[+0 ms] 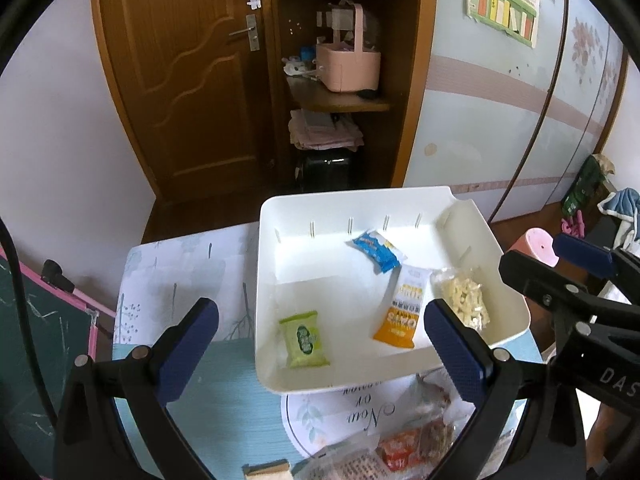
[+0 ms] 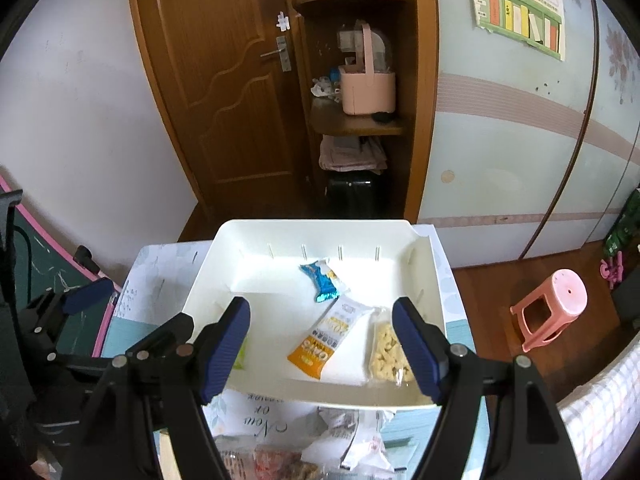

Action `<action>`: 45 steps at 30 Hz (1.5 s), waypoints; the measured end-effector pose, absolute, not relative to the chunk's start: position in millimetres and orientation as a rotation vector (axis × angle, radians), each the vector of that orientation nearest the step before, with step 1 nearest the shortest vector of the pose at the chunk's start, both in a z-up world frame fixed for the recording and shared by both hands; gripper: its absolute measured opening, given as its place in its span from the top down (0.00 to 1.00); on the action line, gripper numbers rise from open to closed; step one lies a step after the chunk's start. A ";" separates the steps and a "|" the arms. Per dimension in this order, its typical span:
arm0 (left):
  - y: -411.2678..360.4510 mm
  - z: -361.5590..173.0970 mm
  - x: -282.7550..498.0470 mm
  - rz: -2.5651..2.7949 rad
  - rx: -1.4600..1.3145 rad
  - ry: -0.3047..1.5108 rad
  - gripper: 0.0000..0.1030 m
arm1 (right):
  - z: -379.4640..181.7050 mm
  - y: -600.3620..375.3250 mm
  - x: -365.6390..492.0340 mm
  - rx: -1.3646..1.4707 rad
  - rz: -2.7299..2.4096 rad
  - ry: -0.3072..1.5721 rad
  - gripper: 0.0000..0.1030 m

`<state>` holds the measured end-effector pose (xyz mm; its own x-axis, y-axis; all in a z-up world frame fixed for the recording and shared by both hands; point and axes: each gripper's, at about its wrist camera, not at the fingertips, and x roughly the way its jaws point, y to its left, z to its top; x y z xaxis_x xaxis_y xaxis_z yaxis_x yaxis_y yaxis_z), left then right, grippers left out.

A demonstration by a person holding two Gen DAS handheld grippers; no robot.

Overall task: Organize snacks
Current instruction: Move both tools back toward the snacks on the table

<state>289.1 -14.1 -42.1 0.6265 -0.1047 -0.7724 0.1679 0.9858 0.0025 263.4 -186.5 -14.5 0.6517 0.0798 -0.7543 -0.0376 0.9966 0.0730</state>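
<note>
A white bin (image 1: 512, 334) (image 2: 224, 236) stands on the table and holds a green packet (image 1: 304, 340), a blue packet (image 1: 376, 251) (image 2: 323, 276), an orange-and-white packet (image 1: 402, 314) (image 2: 324, 344) and a clear bag of pale pieces (image 1: 466, 298) (image 2: 388, 350). My left gripper (image 1: 320, 350) is open and empty above the bin's near edge. My right gripper (image 2: 320, 346) is open and empty over the bin; it also shows in the left wrist view (image 1: 552, 268). More snack packets (image 1: 404, 450) (image 2: 280, 462) lie on the table in front of the bin.
The table has a light blue and floral cloth (image 1: 224, 392). A green board with a pink frame (image 1: 24, 344) stands at the left. A pink stool (image 2: 552, 308) stands on the floor at the right. A wooden door (image 2: 224, 80) and shelves (image 2: 356, 128) are behind.
</note>
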 end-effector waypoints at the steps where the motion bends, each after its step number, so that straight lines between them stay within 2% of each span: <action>1: -14.2 -42.7 286.5 -0.154 0.083 0.885 0.01 | -14.5 -185.9 261.3 0.048 0.063 0.861 0.28; 14: -12.2 -31.4 237.1 -0.145 0.130 0.902 0.01 | -8.8 -188.1 214.5 0.052 0.038 0.907 0.28; 32: 10.3 -1.6 116.9 -0.193 0.174 0.827 0.01 | 29.5 -180.2 96.3 0.029 0.109 0.836 0.28; 39: 30.4 -17.5 81.0 -0.215 0.167 0.829 0.01 | 4.6 -166.2 53.9 -0.027 0.162 0.852 0.28; 45: 41.5 -62.4 62.3 -0.228 0.173 0.885 0.01 | -51.9 -158.3 36.2 -0.096 0.176 0.929 0.28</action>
<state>62.3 41.5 -62.4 0.6117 -0.1248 -0.7812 0.2674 0.9620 0.0557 36.2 -158.3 -51.9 0.5858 0.1091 -0.8031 -0.1922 0.9813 -0.0069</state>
